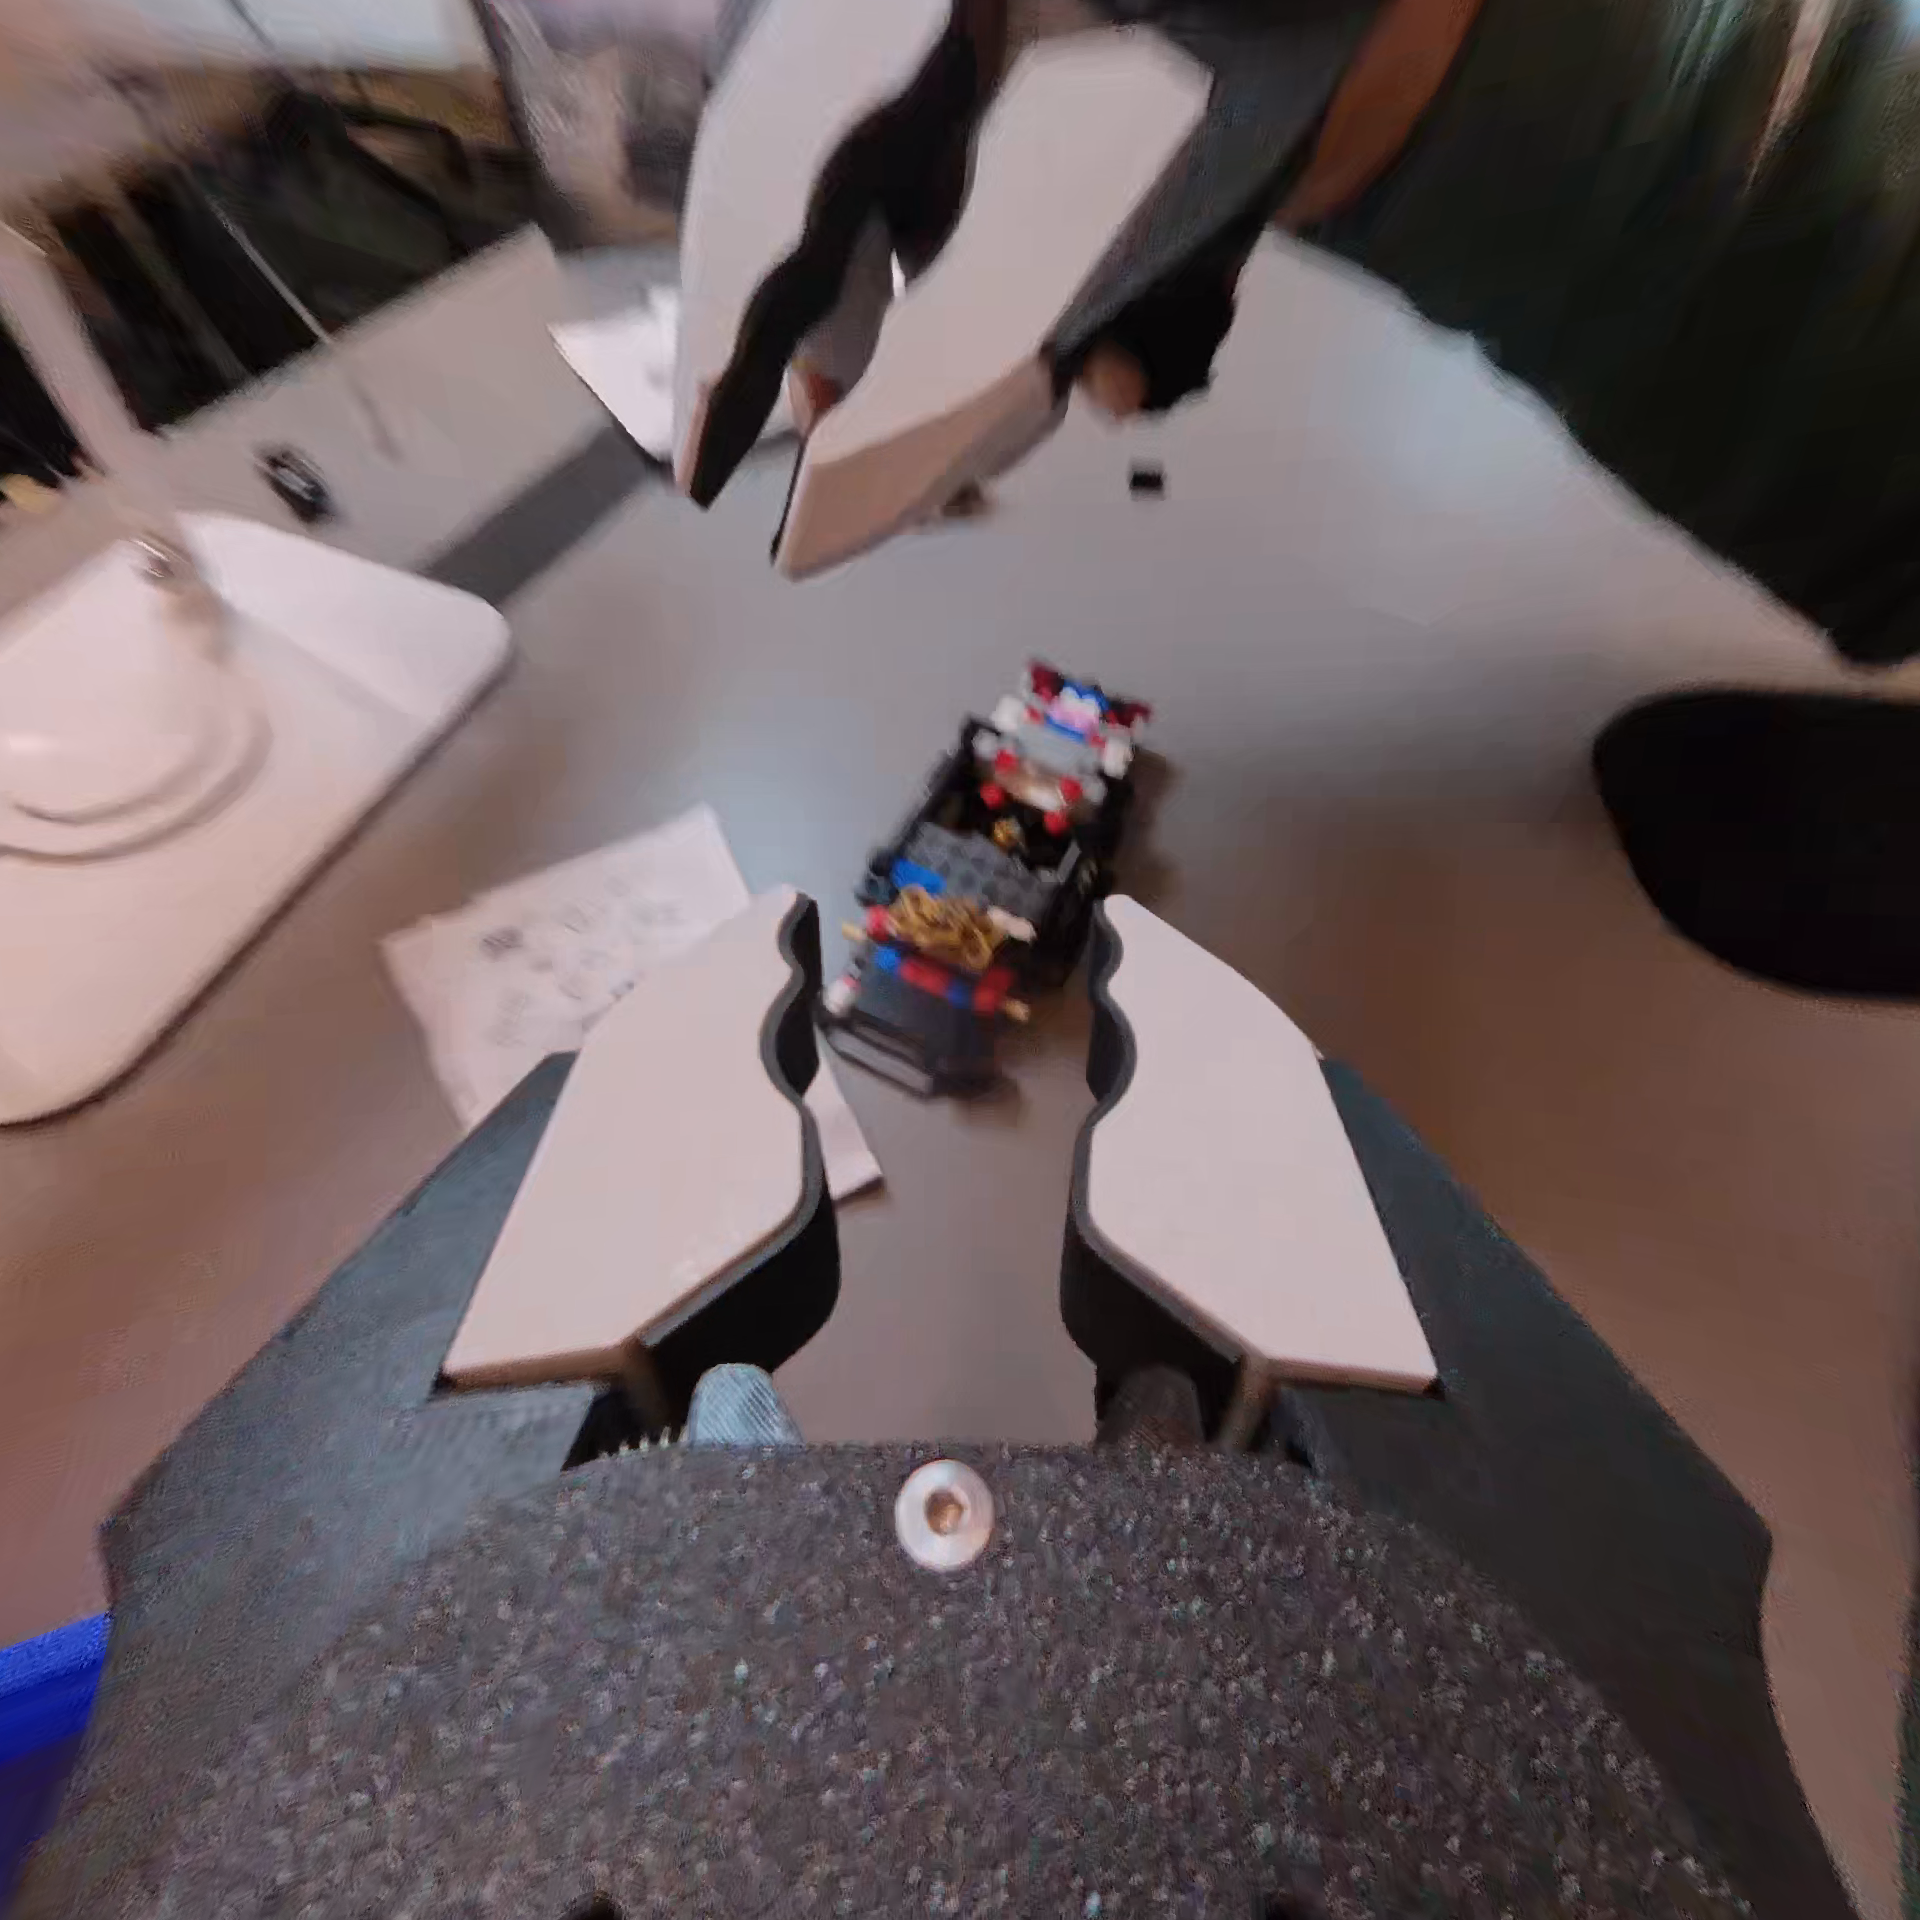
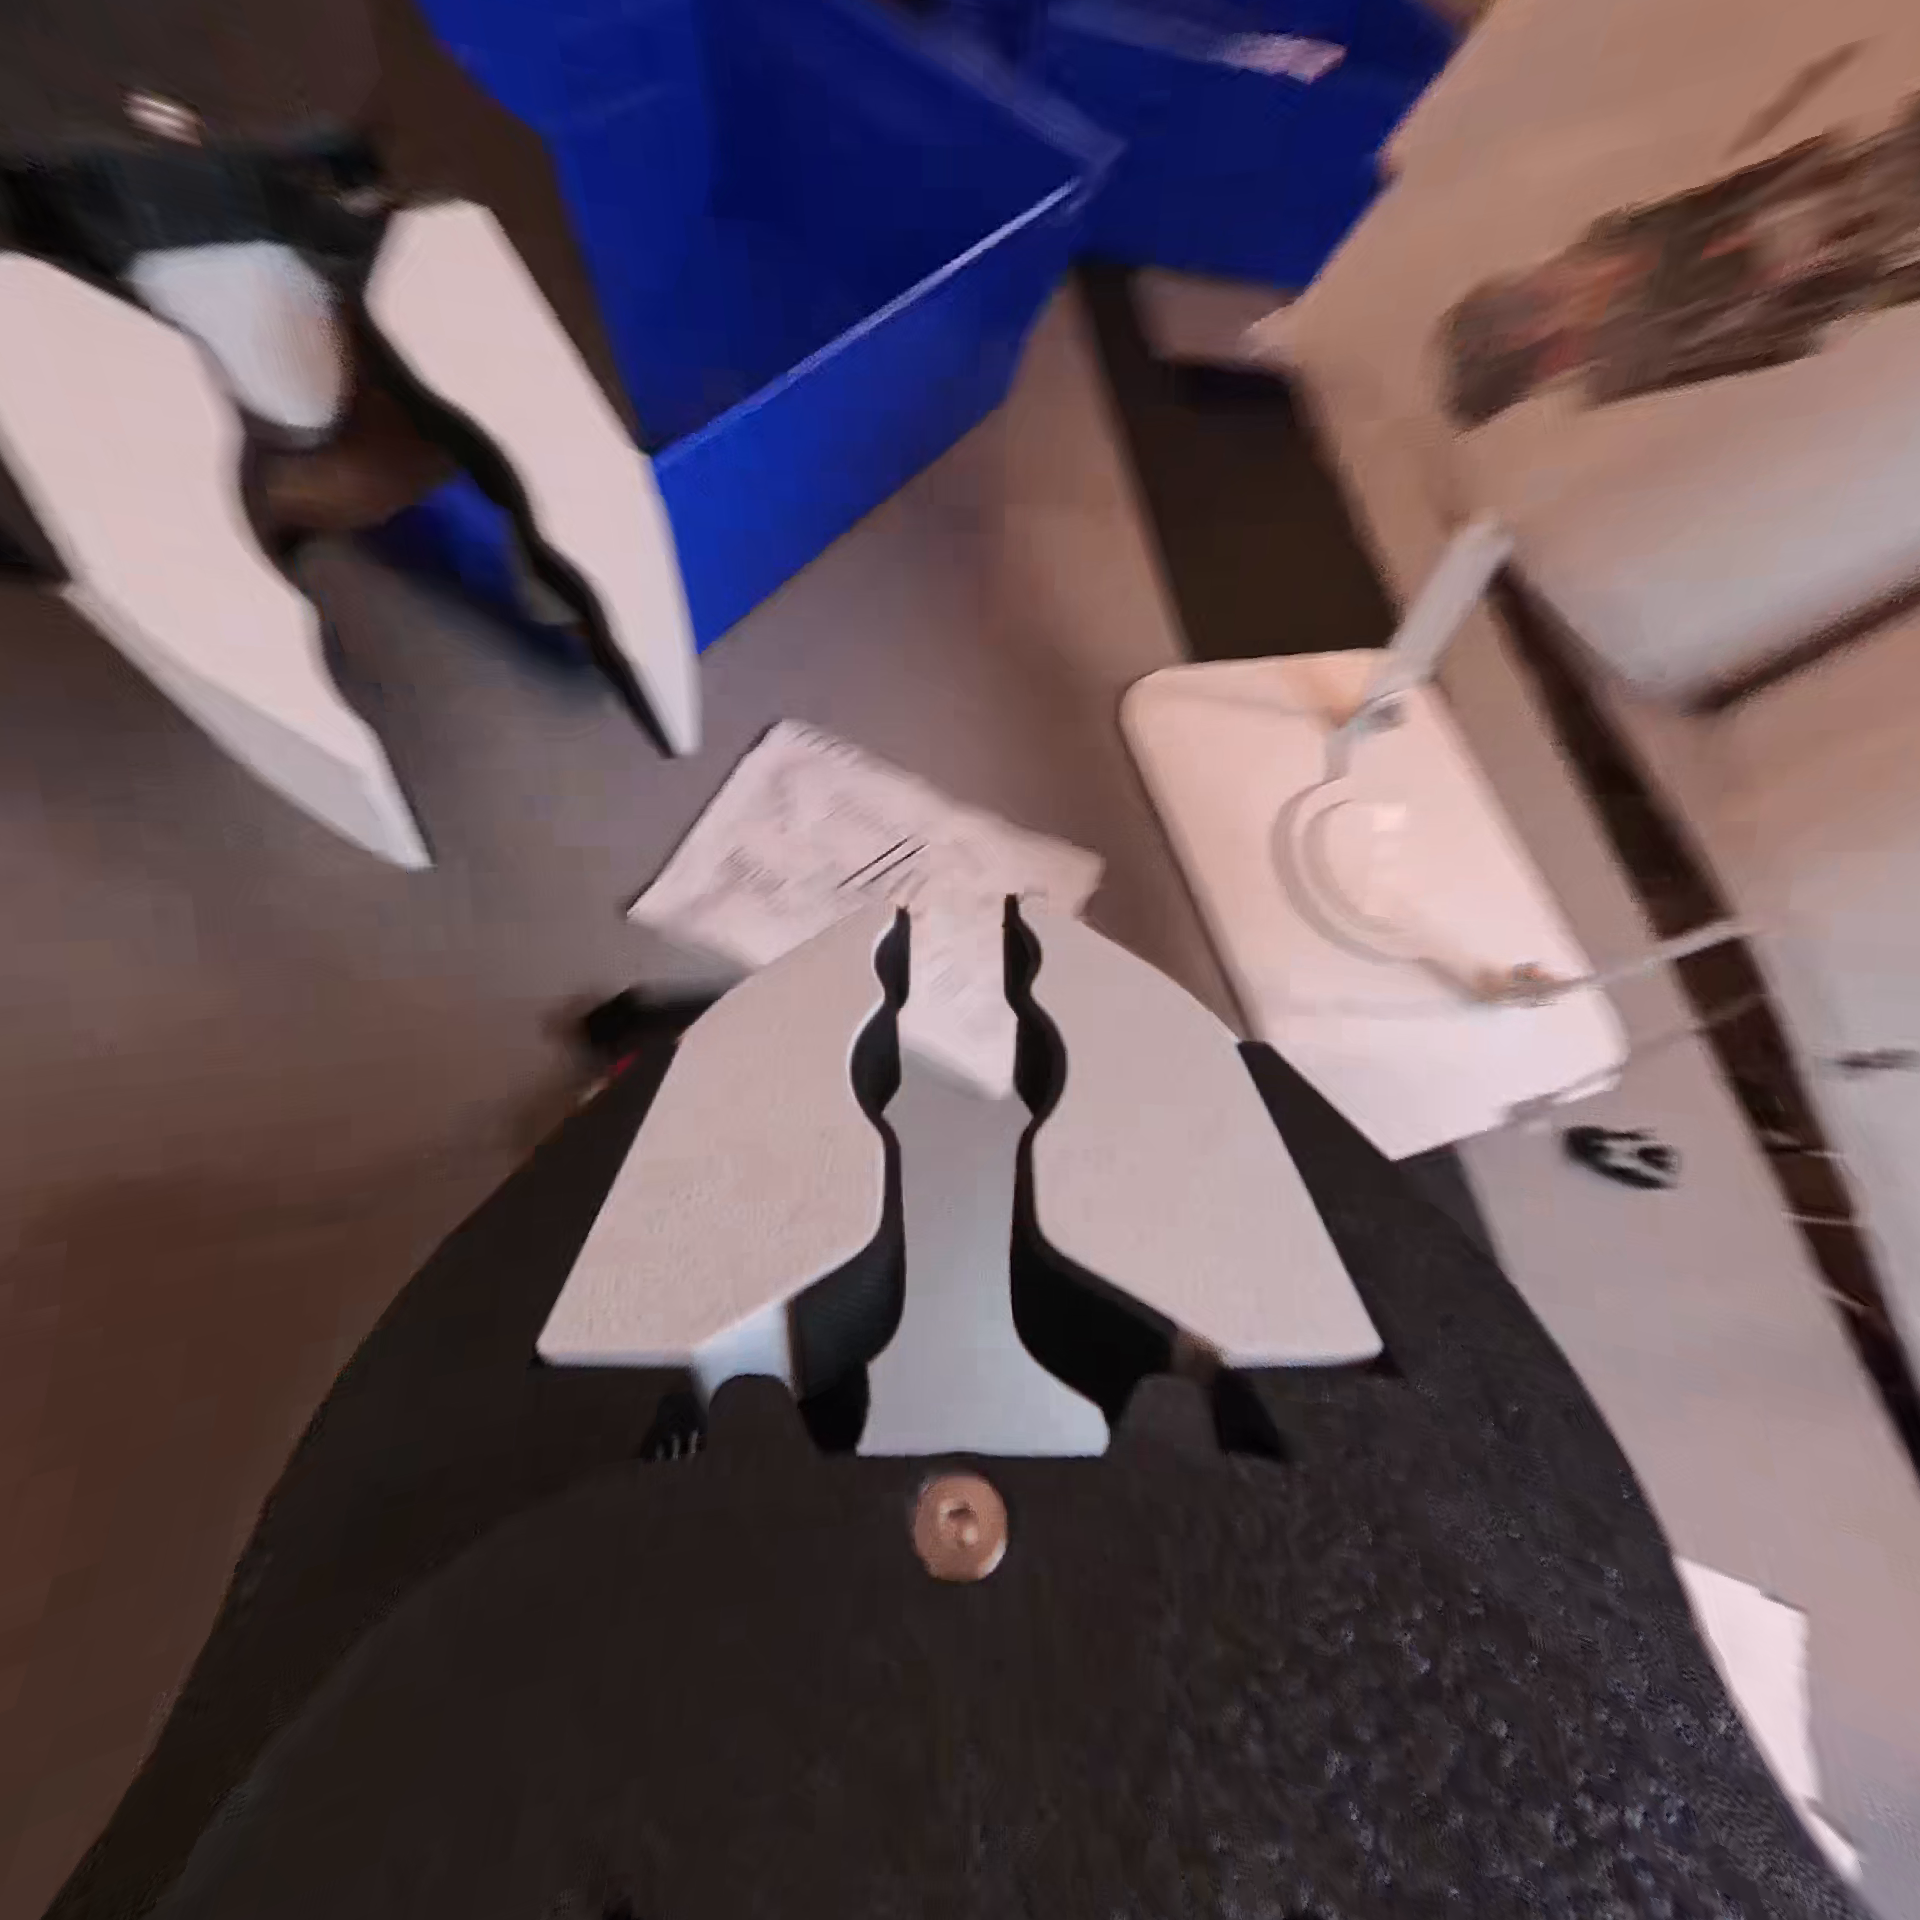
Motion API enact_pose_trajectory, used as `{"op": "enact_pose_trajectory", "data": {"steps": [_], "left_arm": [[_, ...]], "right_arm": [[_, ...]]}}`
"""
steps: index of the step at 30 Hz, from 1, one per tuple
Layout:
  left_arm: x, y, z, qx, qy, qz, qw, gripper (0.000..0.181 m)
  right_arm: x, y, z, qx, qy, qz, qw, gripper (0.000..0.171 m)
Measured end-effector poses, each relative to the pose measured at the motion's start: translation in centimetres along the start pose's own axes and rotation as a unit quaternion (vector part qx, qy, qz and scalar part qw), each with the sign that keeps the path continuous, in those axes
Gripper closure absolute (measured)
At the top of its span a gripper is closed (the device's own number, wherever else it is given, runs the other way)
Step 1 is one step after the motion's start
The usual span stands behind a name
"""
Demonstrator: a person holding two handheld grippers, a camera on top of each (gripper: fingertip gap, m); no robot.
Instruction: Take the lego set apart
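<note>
**Both grippers above the surface, lego set between the left fingers' tips**

The lego set (image 1: 992, 883) stands on the grey surface (image 1: 1351, 935), a long black-based build with blue, red, white and gold pieces on top. In the left wrist view it lies just ahead of the left gripper (image 1: 948, 914), framed by the gap between the two fingertips, with its near end reaching in between them. The left fingers (image 1: 665, 1132) stand wide apart and hold nothing; I cannot tell whether they touch the set.

The right gripper (image 1: 743, 520) hangs in the air beyond the set in that same view, tilted down toward the surface. In its own view the right gripper (image 2: 956, 920) shows its fingers (image 2: 748, 1174) drawn to a narrow gap with only the surface and paper seen through it. Something small and reddish sits deep between them in the left wrist view, too blurred to tell what it is.

A printed paper sheet (image 1: 582, 956) lies flat on the surface just left of the set, partly under the left finger. A white flat-based stand (image 1: 208, 790) sits farther left, with a thin cable (image 2: 1340, 883) curling on it. A tiny black piece (image 1: 1145, 480) lies alone, well beyond the set. A blue bin (image 2: 831, 343) stands behind the left gripper in the right wrist view. A dark rounded object (image 1: 1766, 831) rests at the right edge.
</note>
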State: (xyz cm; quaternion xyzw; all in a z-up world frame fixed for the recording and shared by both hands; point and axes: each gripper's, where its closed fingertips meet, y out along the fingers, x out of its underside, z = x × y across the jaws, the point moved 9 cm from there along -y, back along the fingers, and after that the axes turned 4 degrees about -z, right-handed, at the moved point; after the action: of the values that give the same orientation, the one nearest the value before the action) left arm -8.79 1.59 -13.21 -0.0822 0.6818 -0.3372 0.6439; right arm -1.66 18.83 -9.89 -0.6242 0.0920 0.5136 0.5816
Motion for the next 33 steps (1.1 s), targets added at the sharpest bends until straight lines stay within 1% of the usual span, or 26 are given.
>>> {"op": "enact_pose_trajectory", "data": {"steps": [2,5,9,11,14,16,18,19,25,28,31,33], "left_arm": [[2.4,2.3,0.7,0.002,0.012,-0.044,0.999,0.126],[4.2,4.7,0.5,-0.004,0.029,-0.070,0.997,0.120],[4.8,6.7,-0.4,-0.008,0.057,-0.109,0.992,0.104],[4.7,7.6,-0.7,-0.006,0.061,-0.119,0.991,0.101],[4.6,8.5,-1.0,-0.001,0.064,-0.113,0.991,0.100],[4.7,8.8,-1.1,0.002,0.061,-0.113,0.992,0.100],[4.8,8.9,-0.9,0.004,0.068,-0.117,0.991,0.105],[4.9,8.8,-0.7,0.006,0.071,-0.118,0.990,0.110],[5.2,8.0,0.7,0.008,0.098,-0.126,0.987,0.117],[5.3,7.6,2.0,0.031,0.110,-0.130,0.985,0.123],[5.1,7.4,3.0,0.056,0.100,-0.121,0.986,0.125],[5.0,7.4,3.2,0.056,0.099,-0.118,0.987,0.126]], "right_arm": [[1.3,0.2,-1.8,-0.064,-0.011,-0.051,0.997,0.155],[2.9,1.3,-3.5,-0.100,-0.020,-0.114,0.988,0.155],[3.9,3.2,-4.8,-0.113,-0.021,-0.142,0.983,0.157],[4.1,4.0,-4.9,-0.117,-0.019,-0.151,0.981,0.158],[4.3,4.8,-4.9,-0.124,-0.017,-0.162,0.979,0.158],[4.5,5.0,-4.9,-0.123,-0.014,-0.171,0.977,0.158],[4.7,5.1,-4.9,-0.124,-0.008,-0.176,0.976,0.158],[4.7,5.1,-5.0,-0.124,-0.005,-0.177,0.976,0.158],[4.9,4.6,-6.2,-0.102,0.028,-0.168,0.980,0.158],[5.1,4.1,-7.0,-0.101,0.049,-0.162,0.980,0.159],[5.3,3.5,-7.9,-0.100,0.069,-0.164,0.979,0.160],[5.6,3.2,-8.2,-0.090,0.080,-0.177,0.977,0.160]]}}
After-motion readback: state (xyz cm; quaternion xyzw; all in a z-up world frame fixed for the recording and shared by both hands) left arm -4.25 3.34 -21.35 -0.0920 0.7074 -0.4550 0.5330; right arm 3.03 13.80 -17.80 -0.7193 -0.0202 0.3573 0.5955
